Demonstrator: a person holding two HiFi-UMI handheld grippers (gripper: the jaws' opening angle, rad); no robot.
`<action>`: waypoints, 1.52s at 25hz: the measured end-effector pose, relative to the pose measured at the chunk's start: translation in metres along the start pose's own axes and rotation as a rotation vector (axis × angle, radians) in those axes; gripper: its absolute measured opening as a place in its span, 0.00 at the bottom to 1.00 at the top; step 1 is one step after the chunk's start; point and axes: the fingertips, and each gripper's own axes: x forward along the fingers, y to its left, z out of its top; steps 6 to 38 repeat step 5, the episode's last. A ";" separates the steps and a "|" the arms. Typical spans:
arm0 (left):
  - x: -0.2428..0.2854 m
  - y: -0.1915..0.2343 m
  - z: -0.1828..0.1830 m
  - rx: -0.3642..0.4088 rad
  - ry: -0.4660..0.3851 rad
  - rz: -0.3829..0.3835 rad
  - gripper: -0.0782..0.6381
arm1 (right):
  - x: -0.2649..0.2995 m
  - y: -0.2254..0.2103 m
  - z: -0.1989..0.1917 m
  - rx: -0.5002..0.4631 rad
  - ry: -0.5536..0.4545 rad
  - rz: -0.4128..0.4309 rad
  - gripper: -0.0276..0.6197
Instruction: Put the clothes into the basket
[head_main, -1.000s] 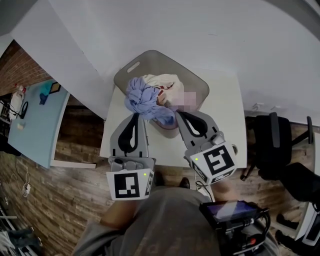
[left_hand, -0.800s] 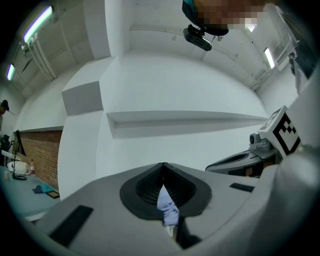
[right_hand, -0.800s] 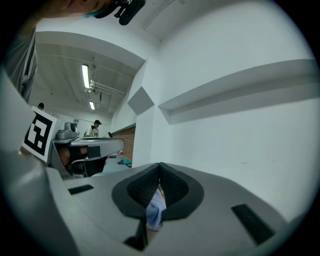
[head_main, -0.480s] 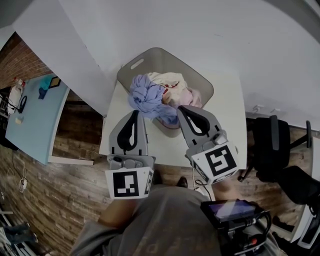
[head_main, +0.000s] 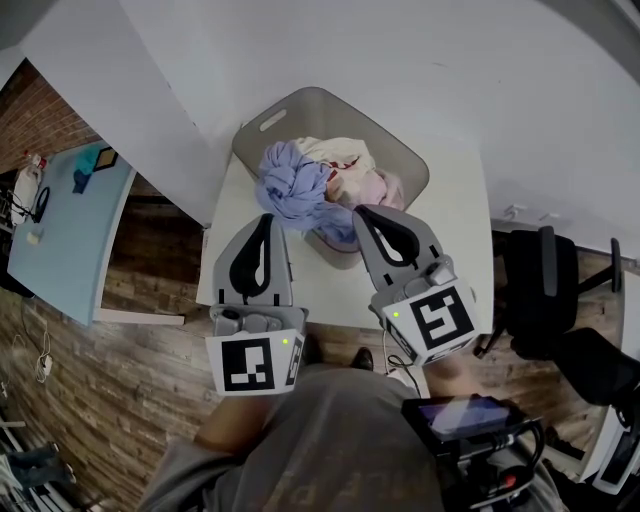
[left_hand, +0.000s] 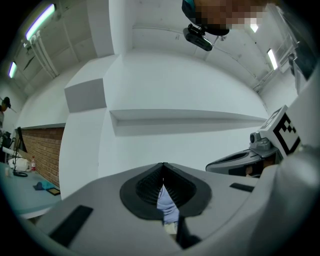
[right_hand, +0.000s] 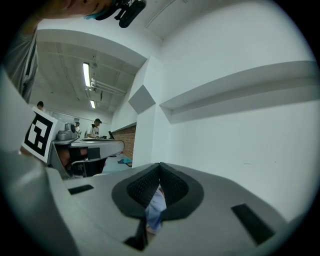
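Clothes (head_main: 300, 185), purple, cream and pink, seem all inside the grey plastic basket (head_main: 330, 105), so left gripper (head_main: 265, 218) and right gripper (head_main: 358, 211), jaws shut empty, may leave.

Probably lab or office: ceiling strip lights (right_hand: 86, 75), desks (right_hand: 95, 145), office chair (head_main: 545, 290), brick wall (left_hand: 42, 150).

The head camera (left_hand: 197, 37) sat above the person and looked steeply down. It was close over the left gripper (head_main: 265, 220) and right gripper (head_main: 362, 212), with the table (head_main: 455, 250) and basket (head_main: 300, 100) beyond them against the far wall (head_main: 400, 50). Each gripper camera rode low just behind its own jaws and faced roughly level toward that wall. Both caught the same ledge (left_hand: 190, 116) on it, and each saw the other gripper at its inner edge and the head camera overhead.
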 end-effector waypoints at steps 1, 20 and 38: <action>0.000 0.000 0.000 -0.001 0.000 -0.001 0.12 | 0.000 0.000 -0.001 -0.005 0.002 0.000 0.05; 0.000 0.001 -0.002 -0.005 0.000 -0.002 0.12 | 0.000 0.001 -0.004 -0.004 0.016 -0.001 0.05; 0.000 0.001 -0.002 -0.005 0.000 -0.002 0.12 | 0.000 0.001 -0.004 -0.004 0.016 -0.001 0.05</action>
